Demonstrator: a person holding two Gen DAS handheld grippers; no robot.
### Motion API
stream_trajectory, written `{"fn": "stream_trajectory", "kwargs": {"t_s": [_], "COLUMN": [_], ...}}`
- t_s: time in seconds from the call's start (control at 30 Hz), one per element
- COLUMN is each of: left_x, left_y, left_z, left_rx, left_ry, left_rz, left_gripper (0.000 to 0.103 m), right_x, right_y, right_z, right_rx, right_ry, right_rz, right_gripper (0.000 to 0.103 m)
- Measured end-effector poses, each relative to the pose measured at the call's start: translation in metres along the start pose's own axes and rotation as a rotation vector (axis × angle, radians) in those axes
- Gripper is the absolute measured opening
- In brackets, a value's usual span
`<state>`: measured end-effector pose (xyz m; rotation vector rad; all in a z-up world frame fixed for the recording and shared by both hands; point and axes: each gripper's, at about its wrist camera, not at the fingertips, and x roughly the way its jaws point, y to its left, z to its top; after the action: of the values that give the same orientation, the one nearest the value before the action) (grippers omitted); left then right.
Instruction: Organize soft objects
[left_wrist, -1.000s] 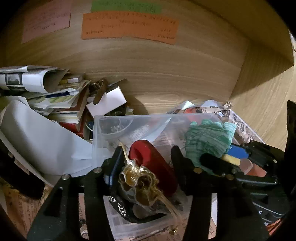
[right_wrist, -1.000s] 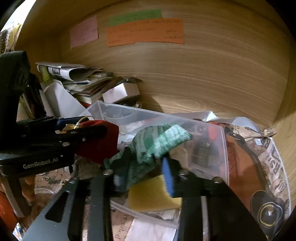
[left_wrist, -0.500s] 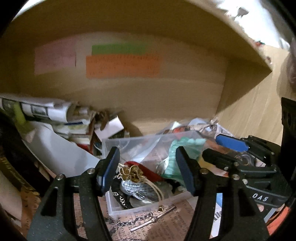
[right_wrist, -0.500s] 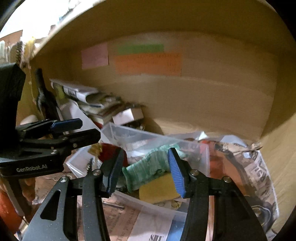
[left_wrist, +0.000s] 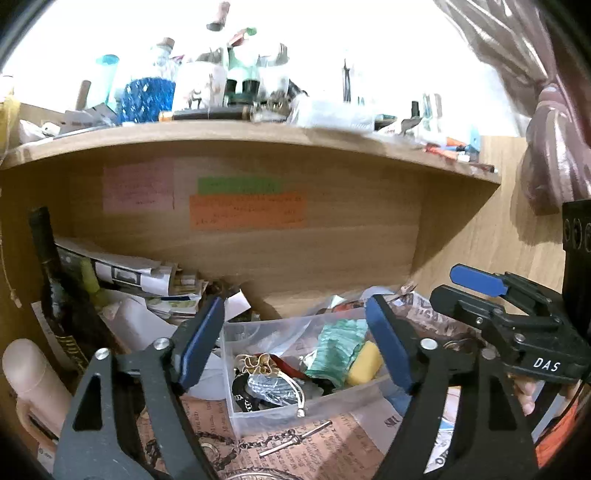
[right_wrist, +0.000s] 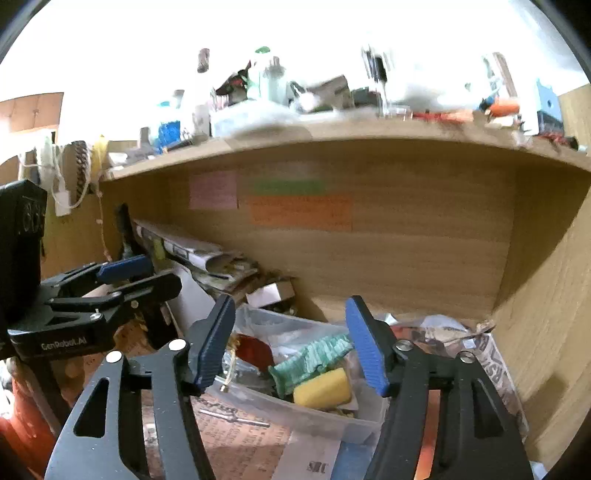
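Note:
A clear plastic bin sits in the wooden shelf bay. In it lie a green knitted glove, a yellow sponge, a red soft object and a gold-trimmed pouch. My left gripper is open and empty, held back above the bin. My right gripper is open and empty, also back above the bin. Each gripper shows at the side of the other's view.
Stacked newspapers and books lie left of the bin, beside a dark bottle. Printed paper and a chain cover the shelf floor. Coloured notes are on the back panel. The top board carries clutter.
Both grippers opened, released the red object and green glove into the bin, and pulled back and up out of the shelf bay, so the top board now shows.

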<state>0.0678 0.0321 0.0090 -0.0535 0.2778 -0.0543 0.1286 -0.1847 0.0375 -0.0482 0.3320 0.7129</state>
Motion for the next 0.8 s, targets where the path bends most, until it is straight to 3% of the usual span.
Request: {"fn": "stream_trajectory", "kwargs": {"t_s": [0.1, 0.37, 0.6, 0.8], "left_x": [-0.01, -0.021, -0.021, -0.022], "left_y": [0.0, 0.0, 0.0, -0.001], "left_z": [-0.001, -0.003, -0.006, -0.007], "left_rx": [-0.008, -0.026, -0.021, -0.019], "left_ry": [-0.018, -0.032, -0.025, -0.025], "left_rz": [-0.001, 0.016, 0.026, 0.03], "left_gripper": [0.087, 0.102, 0.102, 0.103], "right_x": [-0.007, -0.016, -0.016, -0.017], "right_y": [0.003, 0.006, 0.004, 0.003], "right_z": [-0.001, -0.004, -0.007, -0.007], "right_rx": [0.0, 0.009, 0.026, 0.028], "right_ry": [-0.019, -0.027, -0.029, -0.034], "right_rz": [-0.005, -0.007, -0.011, -0.018], "right_gripper": [0.075, 0.086, 0.097, 0.099]}}
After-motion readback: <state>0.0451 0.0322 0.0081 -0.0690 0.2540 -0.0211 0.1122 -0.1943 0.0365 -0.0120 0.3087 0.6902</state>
